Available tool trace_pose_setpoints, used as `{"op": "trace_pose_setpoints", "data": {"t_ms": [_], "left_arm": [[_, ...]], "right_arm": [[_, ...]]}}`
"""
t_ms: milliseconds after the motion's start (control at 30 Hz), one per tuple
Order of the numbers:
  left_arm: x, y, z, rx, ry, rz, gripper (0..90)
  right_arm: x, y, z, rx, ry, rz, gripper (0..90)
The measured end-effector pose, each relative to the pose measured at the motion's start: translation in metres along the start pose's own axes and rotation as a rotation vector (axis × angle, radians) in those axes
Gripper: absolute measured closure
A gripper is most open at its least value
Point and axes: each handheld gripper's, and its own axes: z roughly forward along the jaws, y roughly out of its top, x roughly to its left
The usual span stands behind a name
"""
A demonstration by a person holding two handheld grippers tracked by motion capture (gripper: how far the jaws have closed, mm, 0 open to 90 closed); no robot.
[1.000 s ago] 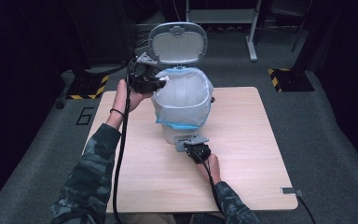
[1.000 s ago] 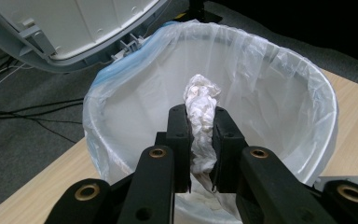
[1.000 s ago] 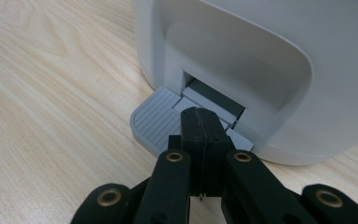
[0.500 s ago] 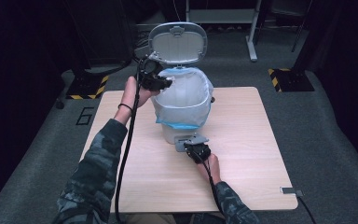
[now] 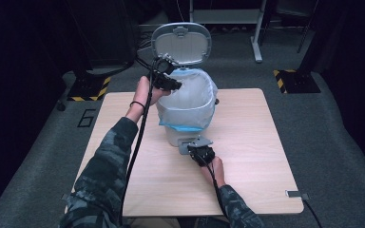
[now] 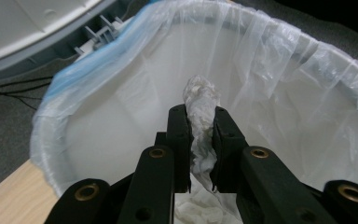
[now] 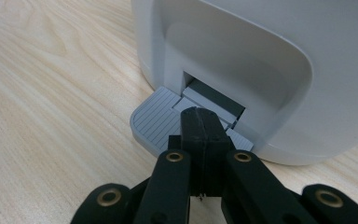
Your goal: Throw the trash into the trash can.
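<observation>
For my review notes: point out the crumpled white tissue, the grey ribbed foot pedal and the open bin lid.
crumpled white tissue (image 6: 200,100), left gripper view, top tuft.
grey ribbed foot pedal (image 7: 156,119), right gripper view, ribbed face.
open bin lid (image 5: 180,42), high view, inner face.

Only one readable mark: a large outlined "6" on the grey floor, just off the left edge of the bench, seen in the high view. Near it, yellow-and-black hazard striping on the foot of a dark stand, and the same striping on another foot at the far right; stripes only, no wording. Bin lid has moulded features on its inner face, no legible lettering. Pedal in the right gripper view carries plain ribbing, no logo or label. Liner bag in the left gripper view is unprinted.
</observation>
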Motion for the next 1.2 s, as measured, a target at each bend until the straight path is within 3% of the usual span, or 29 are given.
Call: {"op": "trace_pose_setpoints", "data": {"t_ms": [333, 400, 433, 500, 567, 733, 1200], "left_arm": [[-0.005, 0.006, 0.022, 0.026, -0.01, -0.012, 79.0], [-0.006, 0.007, 0.024, 0.024, -0.003, -0.017, 74.6], [-0.006, 0.007, 0.025, 0.032, -0.006, -0.019, 67.8], [-0.006, 0.007, 0.026, 0.036, 0.001, -0.031, 45.8], [-0.006, 0.005, 0.025, 0.049, 0.008, -0.053, 31.3], [-0.005, 0.001, 0.012, 0.04, 0.015, -0.052, 15.5], [-0.005, -0.024, -0.035, -0.053, 0.026, -0.048, 9.1]], "right_arm": [[0.0, 0.0, 0.0, 0.0, 0.001, 0.0, 90.0], [0.0, 0.0, 0.0, 0.0, 0.001, 0.0, 90.0], [0.0, 0.0, 0.0, 0.0, 0.001, 0.001, 90.0], [0.0, 0.0, 0.0, 0.0, 0.001, 0.001, 90.0], [0.0, 0.0, 0.0, 0.0, 0.002, 0.002, 90.0], [-0.001, 0.0, 0.0, 0.001, 0.003, 0.004, 90.0], [-0.001, 0.0, -0.001, 0.006, 0.007, 0.009, 90.0]]}}
